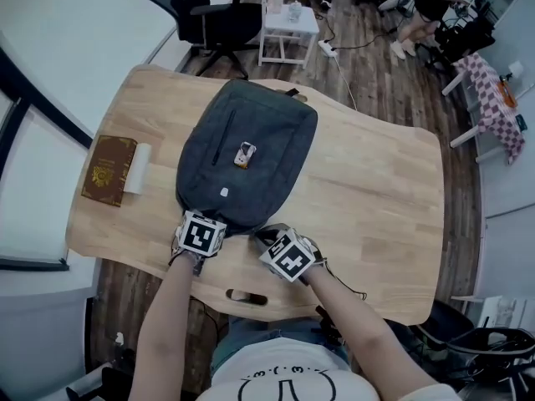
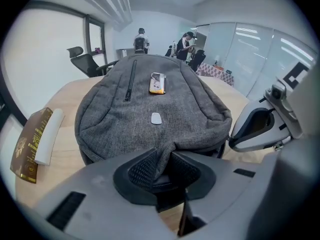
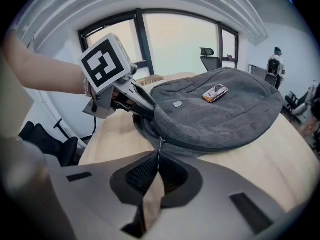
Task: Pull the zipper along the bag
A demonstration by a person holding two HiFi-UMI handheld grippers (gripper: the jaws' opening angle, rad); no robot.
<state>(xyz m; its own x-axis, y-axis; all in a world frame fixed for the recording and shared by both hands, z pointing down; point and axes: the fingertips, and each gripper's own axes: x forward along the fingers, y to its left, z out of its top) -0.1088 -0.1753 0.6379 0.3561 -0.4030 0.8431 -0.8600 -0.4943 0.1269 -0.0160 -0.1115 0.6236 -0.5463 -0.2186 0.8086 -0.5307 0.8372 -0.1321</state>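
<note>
Grey bag [image 1: 247, 153] flat on wooden tabletop [image 1: 376, 199]. Bag's near edge pinched in left gripper [image 2: 162, 170] jaws; zipper pull [image 3: 159, 146] there clamped in right gripper [image 3: 157, 173] jaws. Keep cloth taut, draw steadily along bag's edge.

1 bag [image 1: 267, 132], 1 small item [image 1: 244, 154], 1 table [image 1: 376, 190], 1 book [image 1: 109, 170], 1 white roll [image 1: 138, 168], 2 grippers (left gripper [image 2: 163, 168], right gripper [image 3: 157, 171]).

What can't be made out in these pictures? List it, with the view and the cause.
Near edge of the bag: head view, covered by the left gripper and right gripper.
The zipper pull: right gripper view, mostly buried between the shut jaws.
The small orange thing on the bag: too small to name anywhere.
Cover print of the book: head view, too small.
</note>
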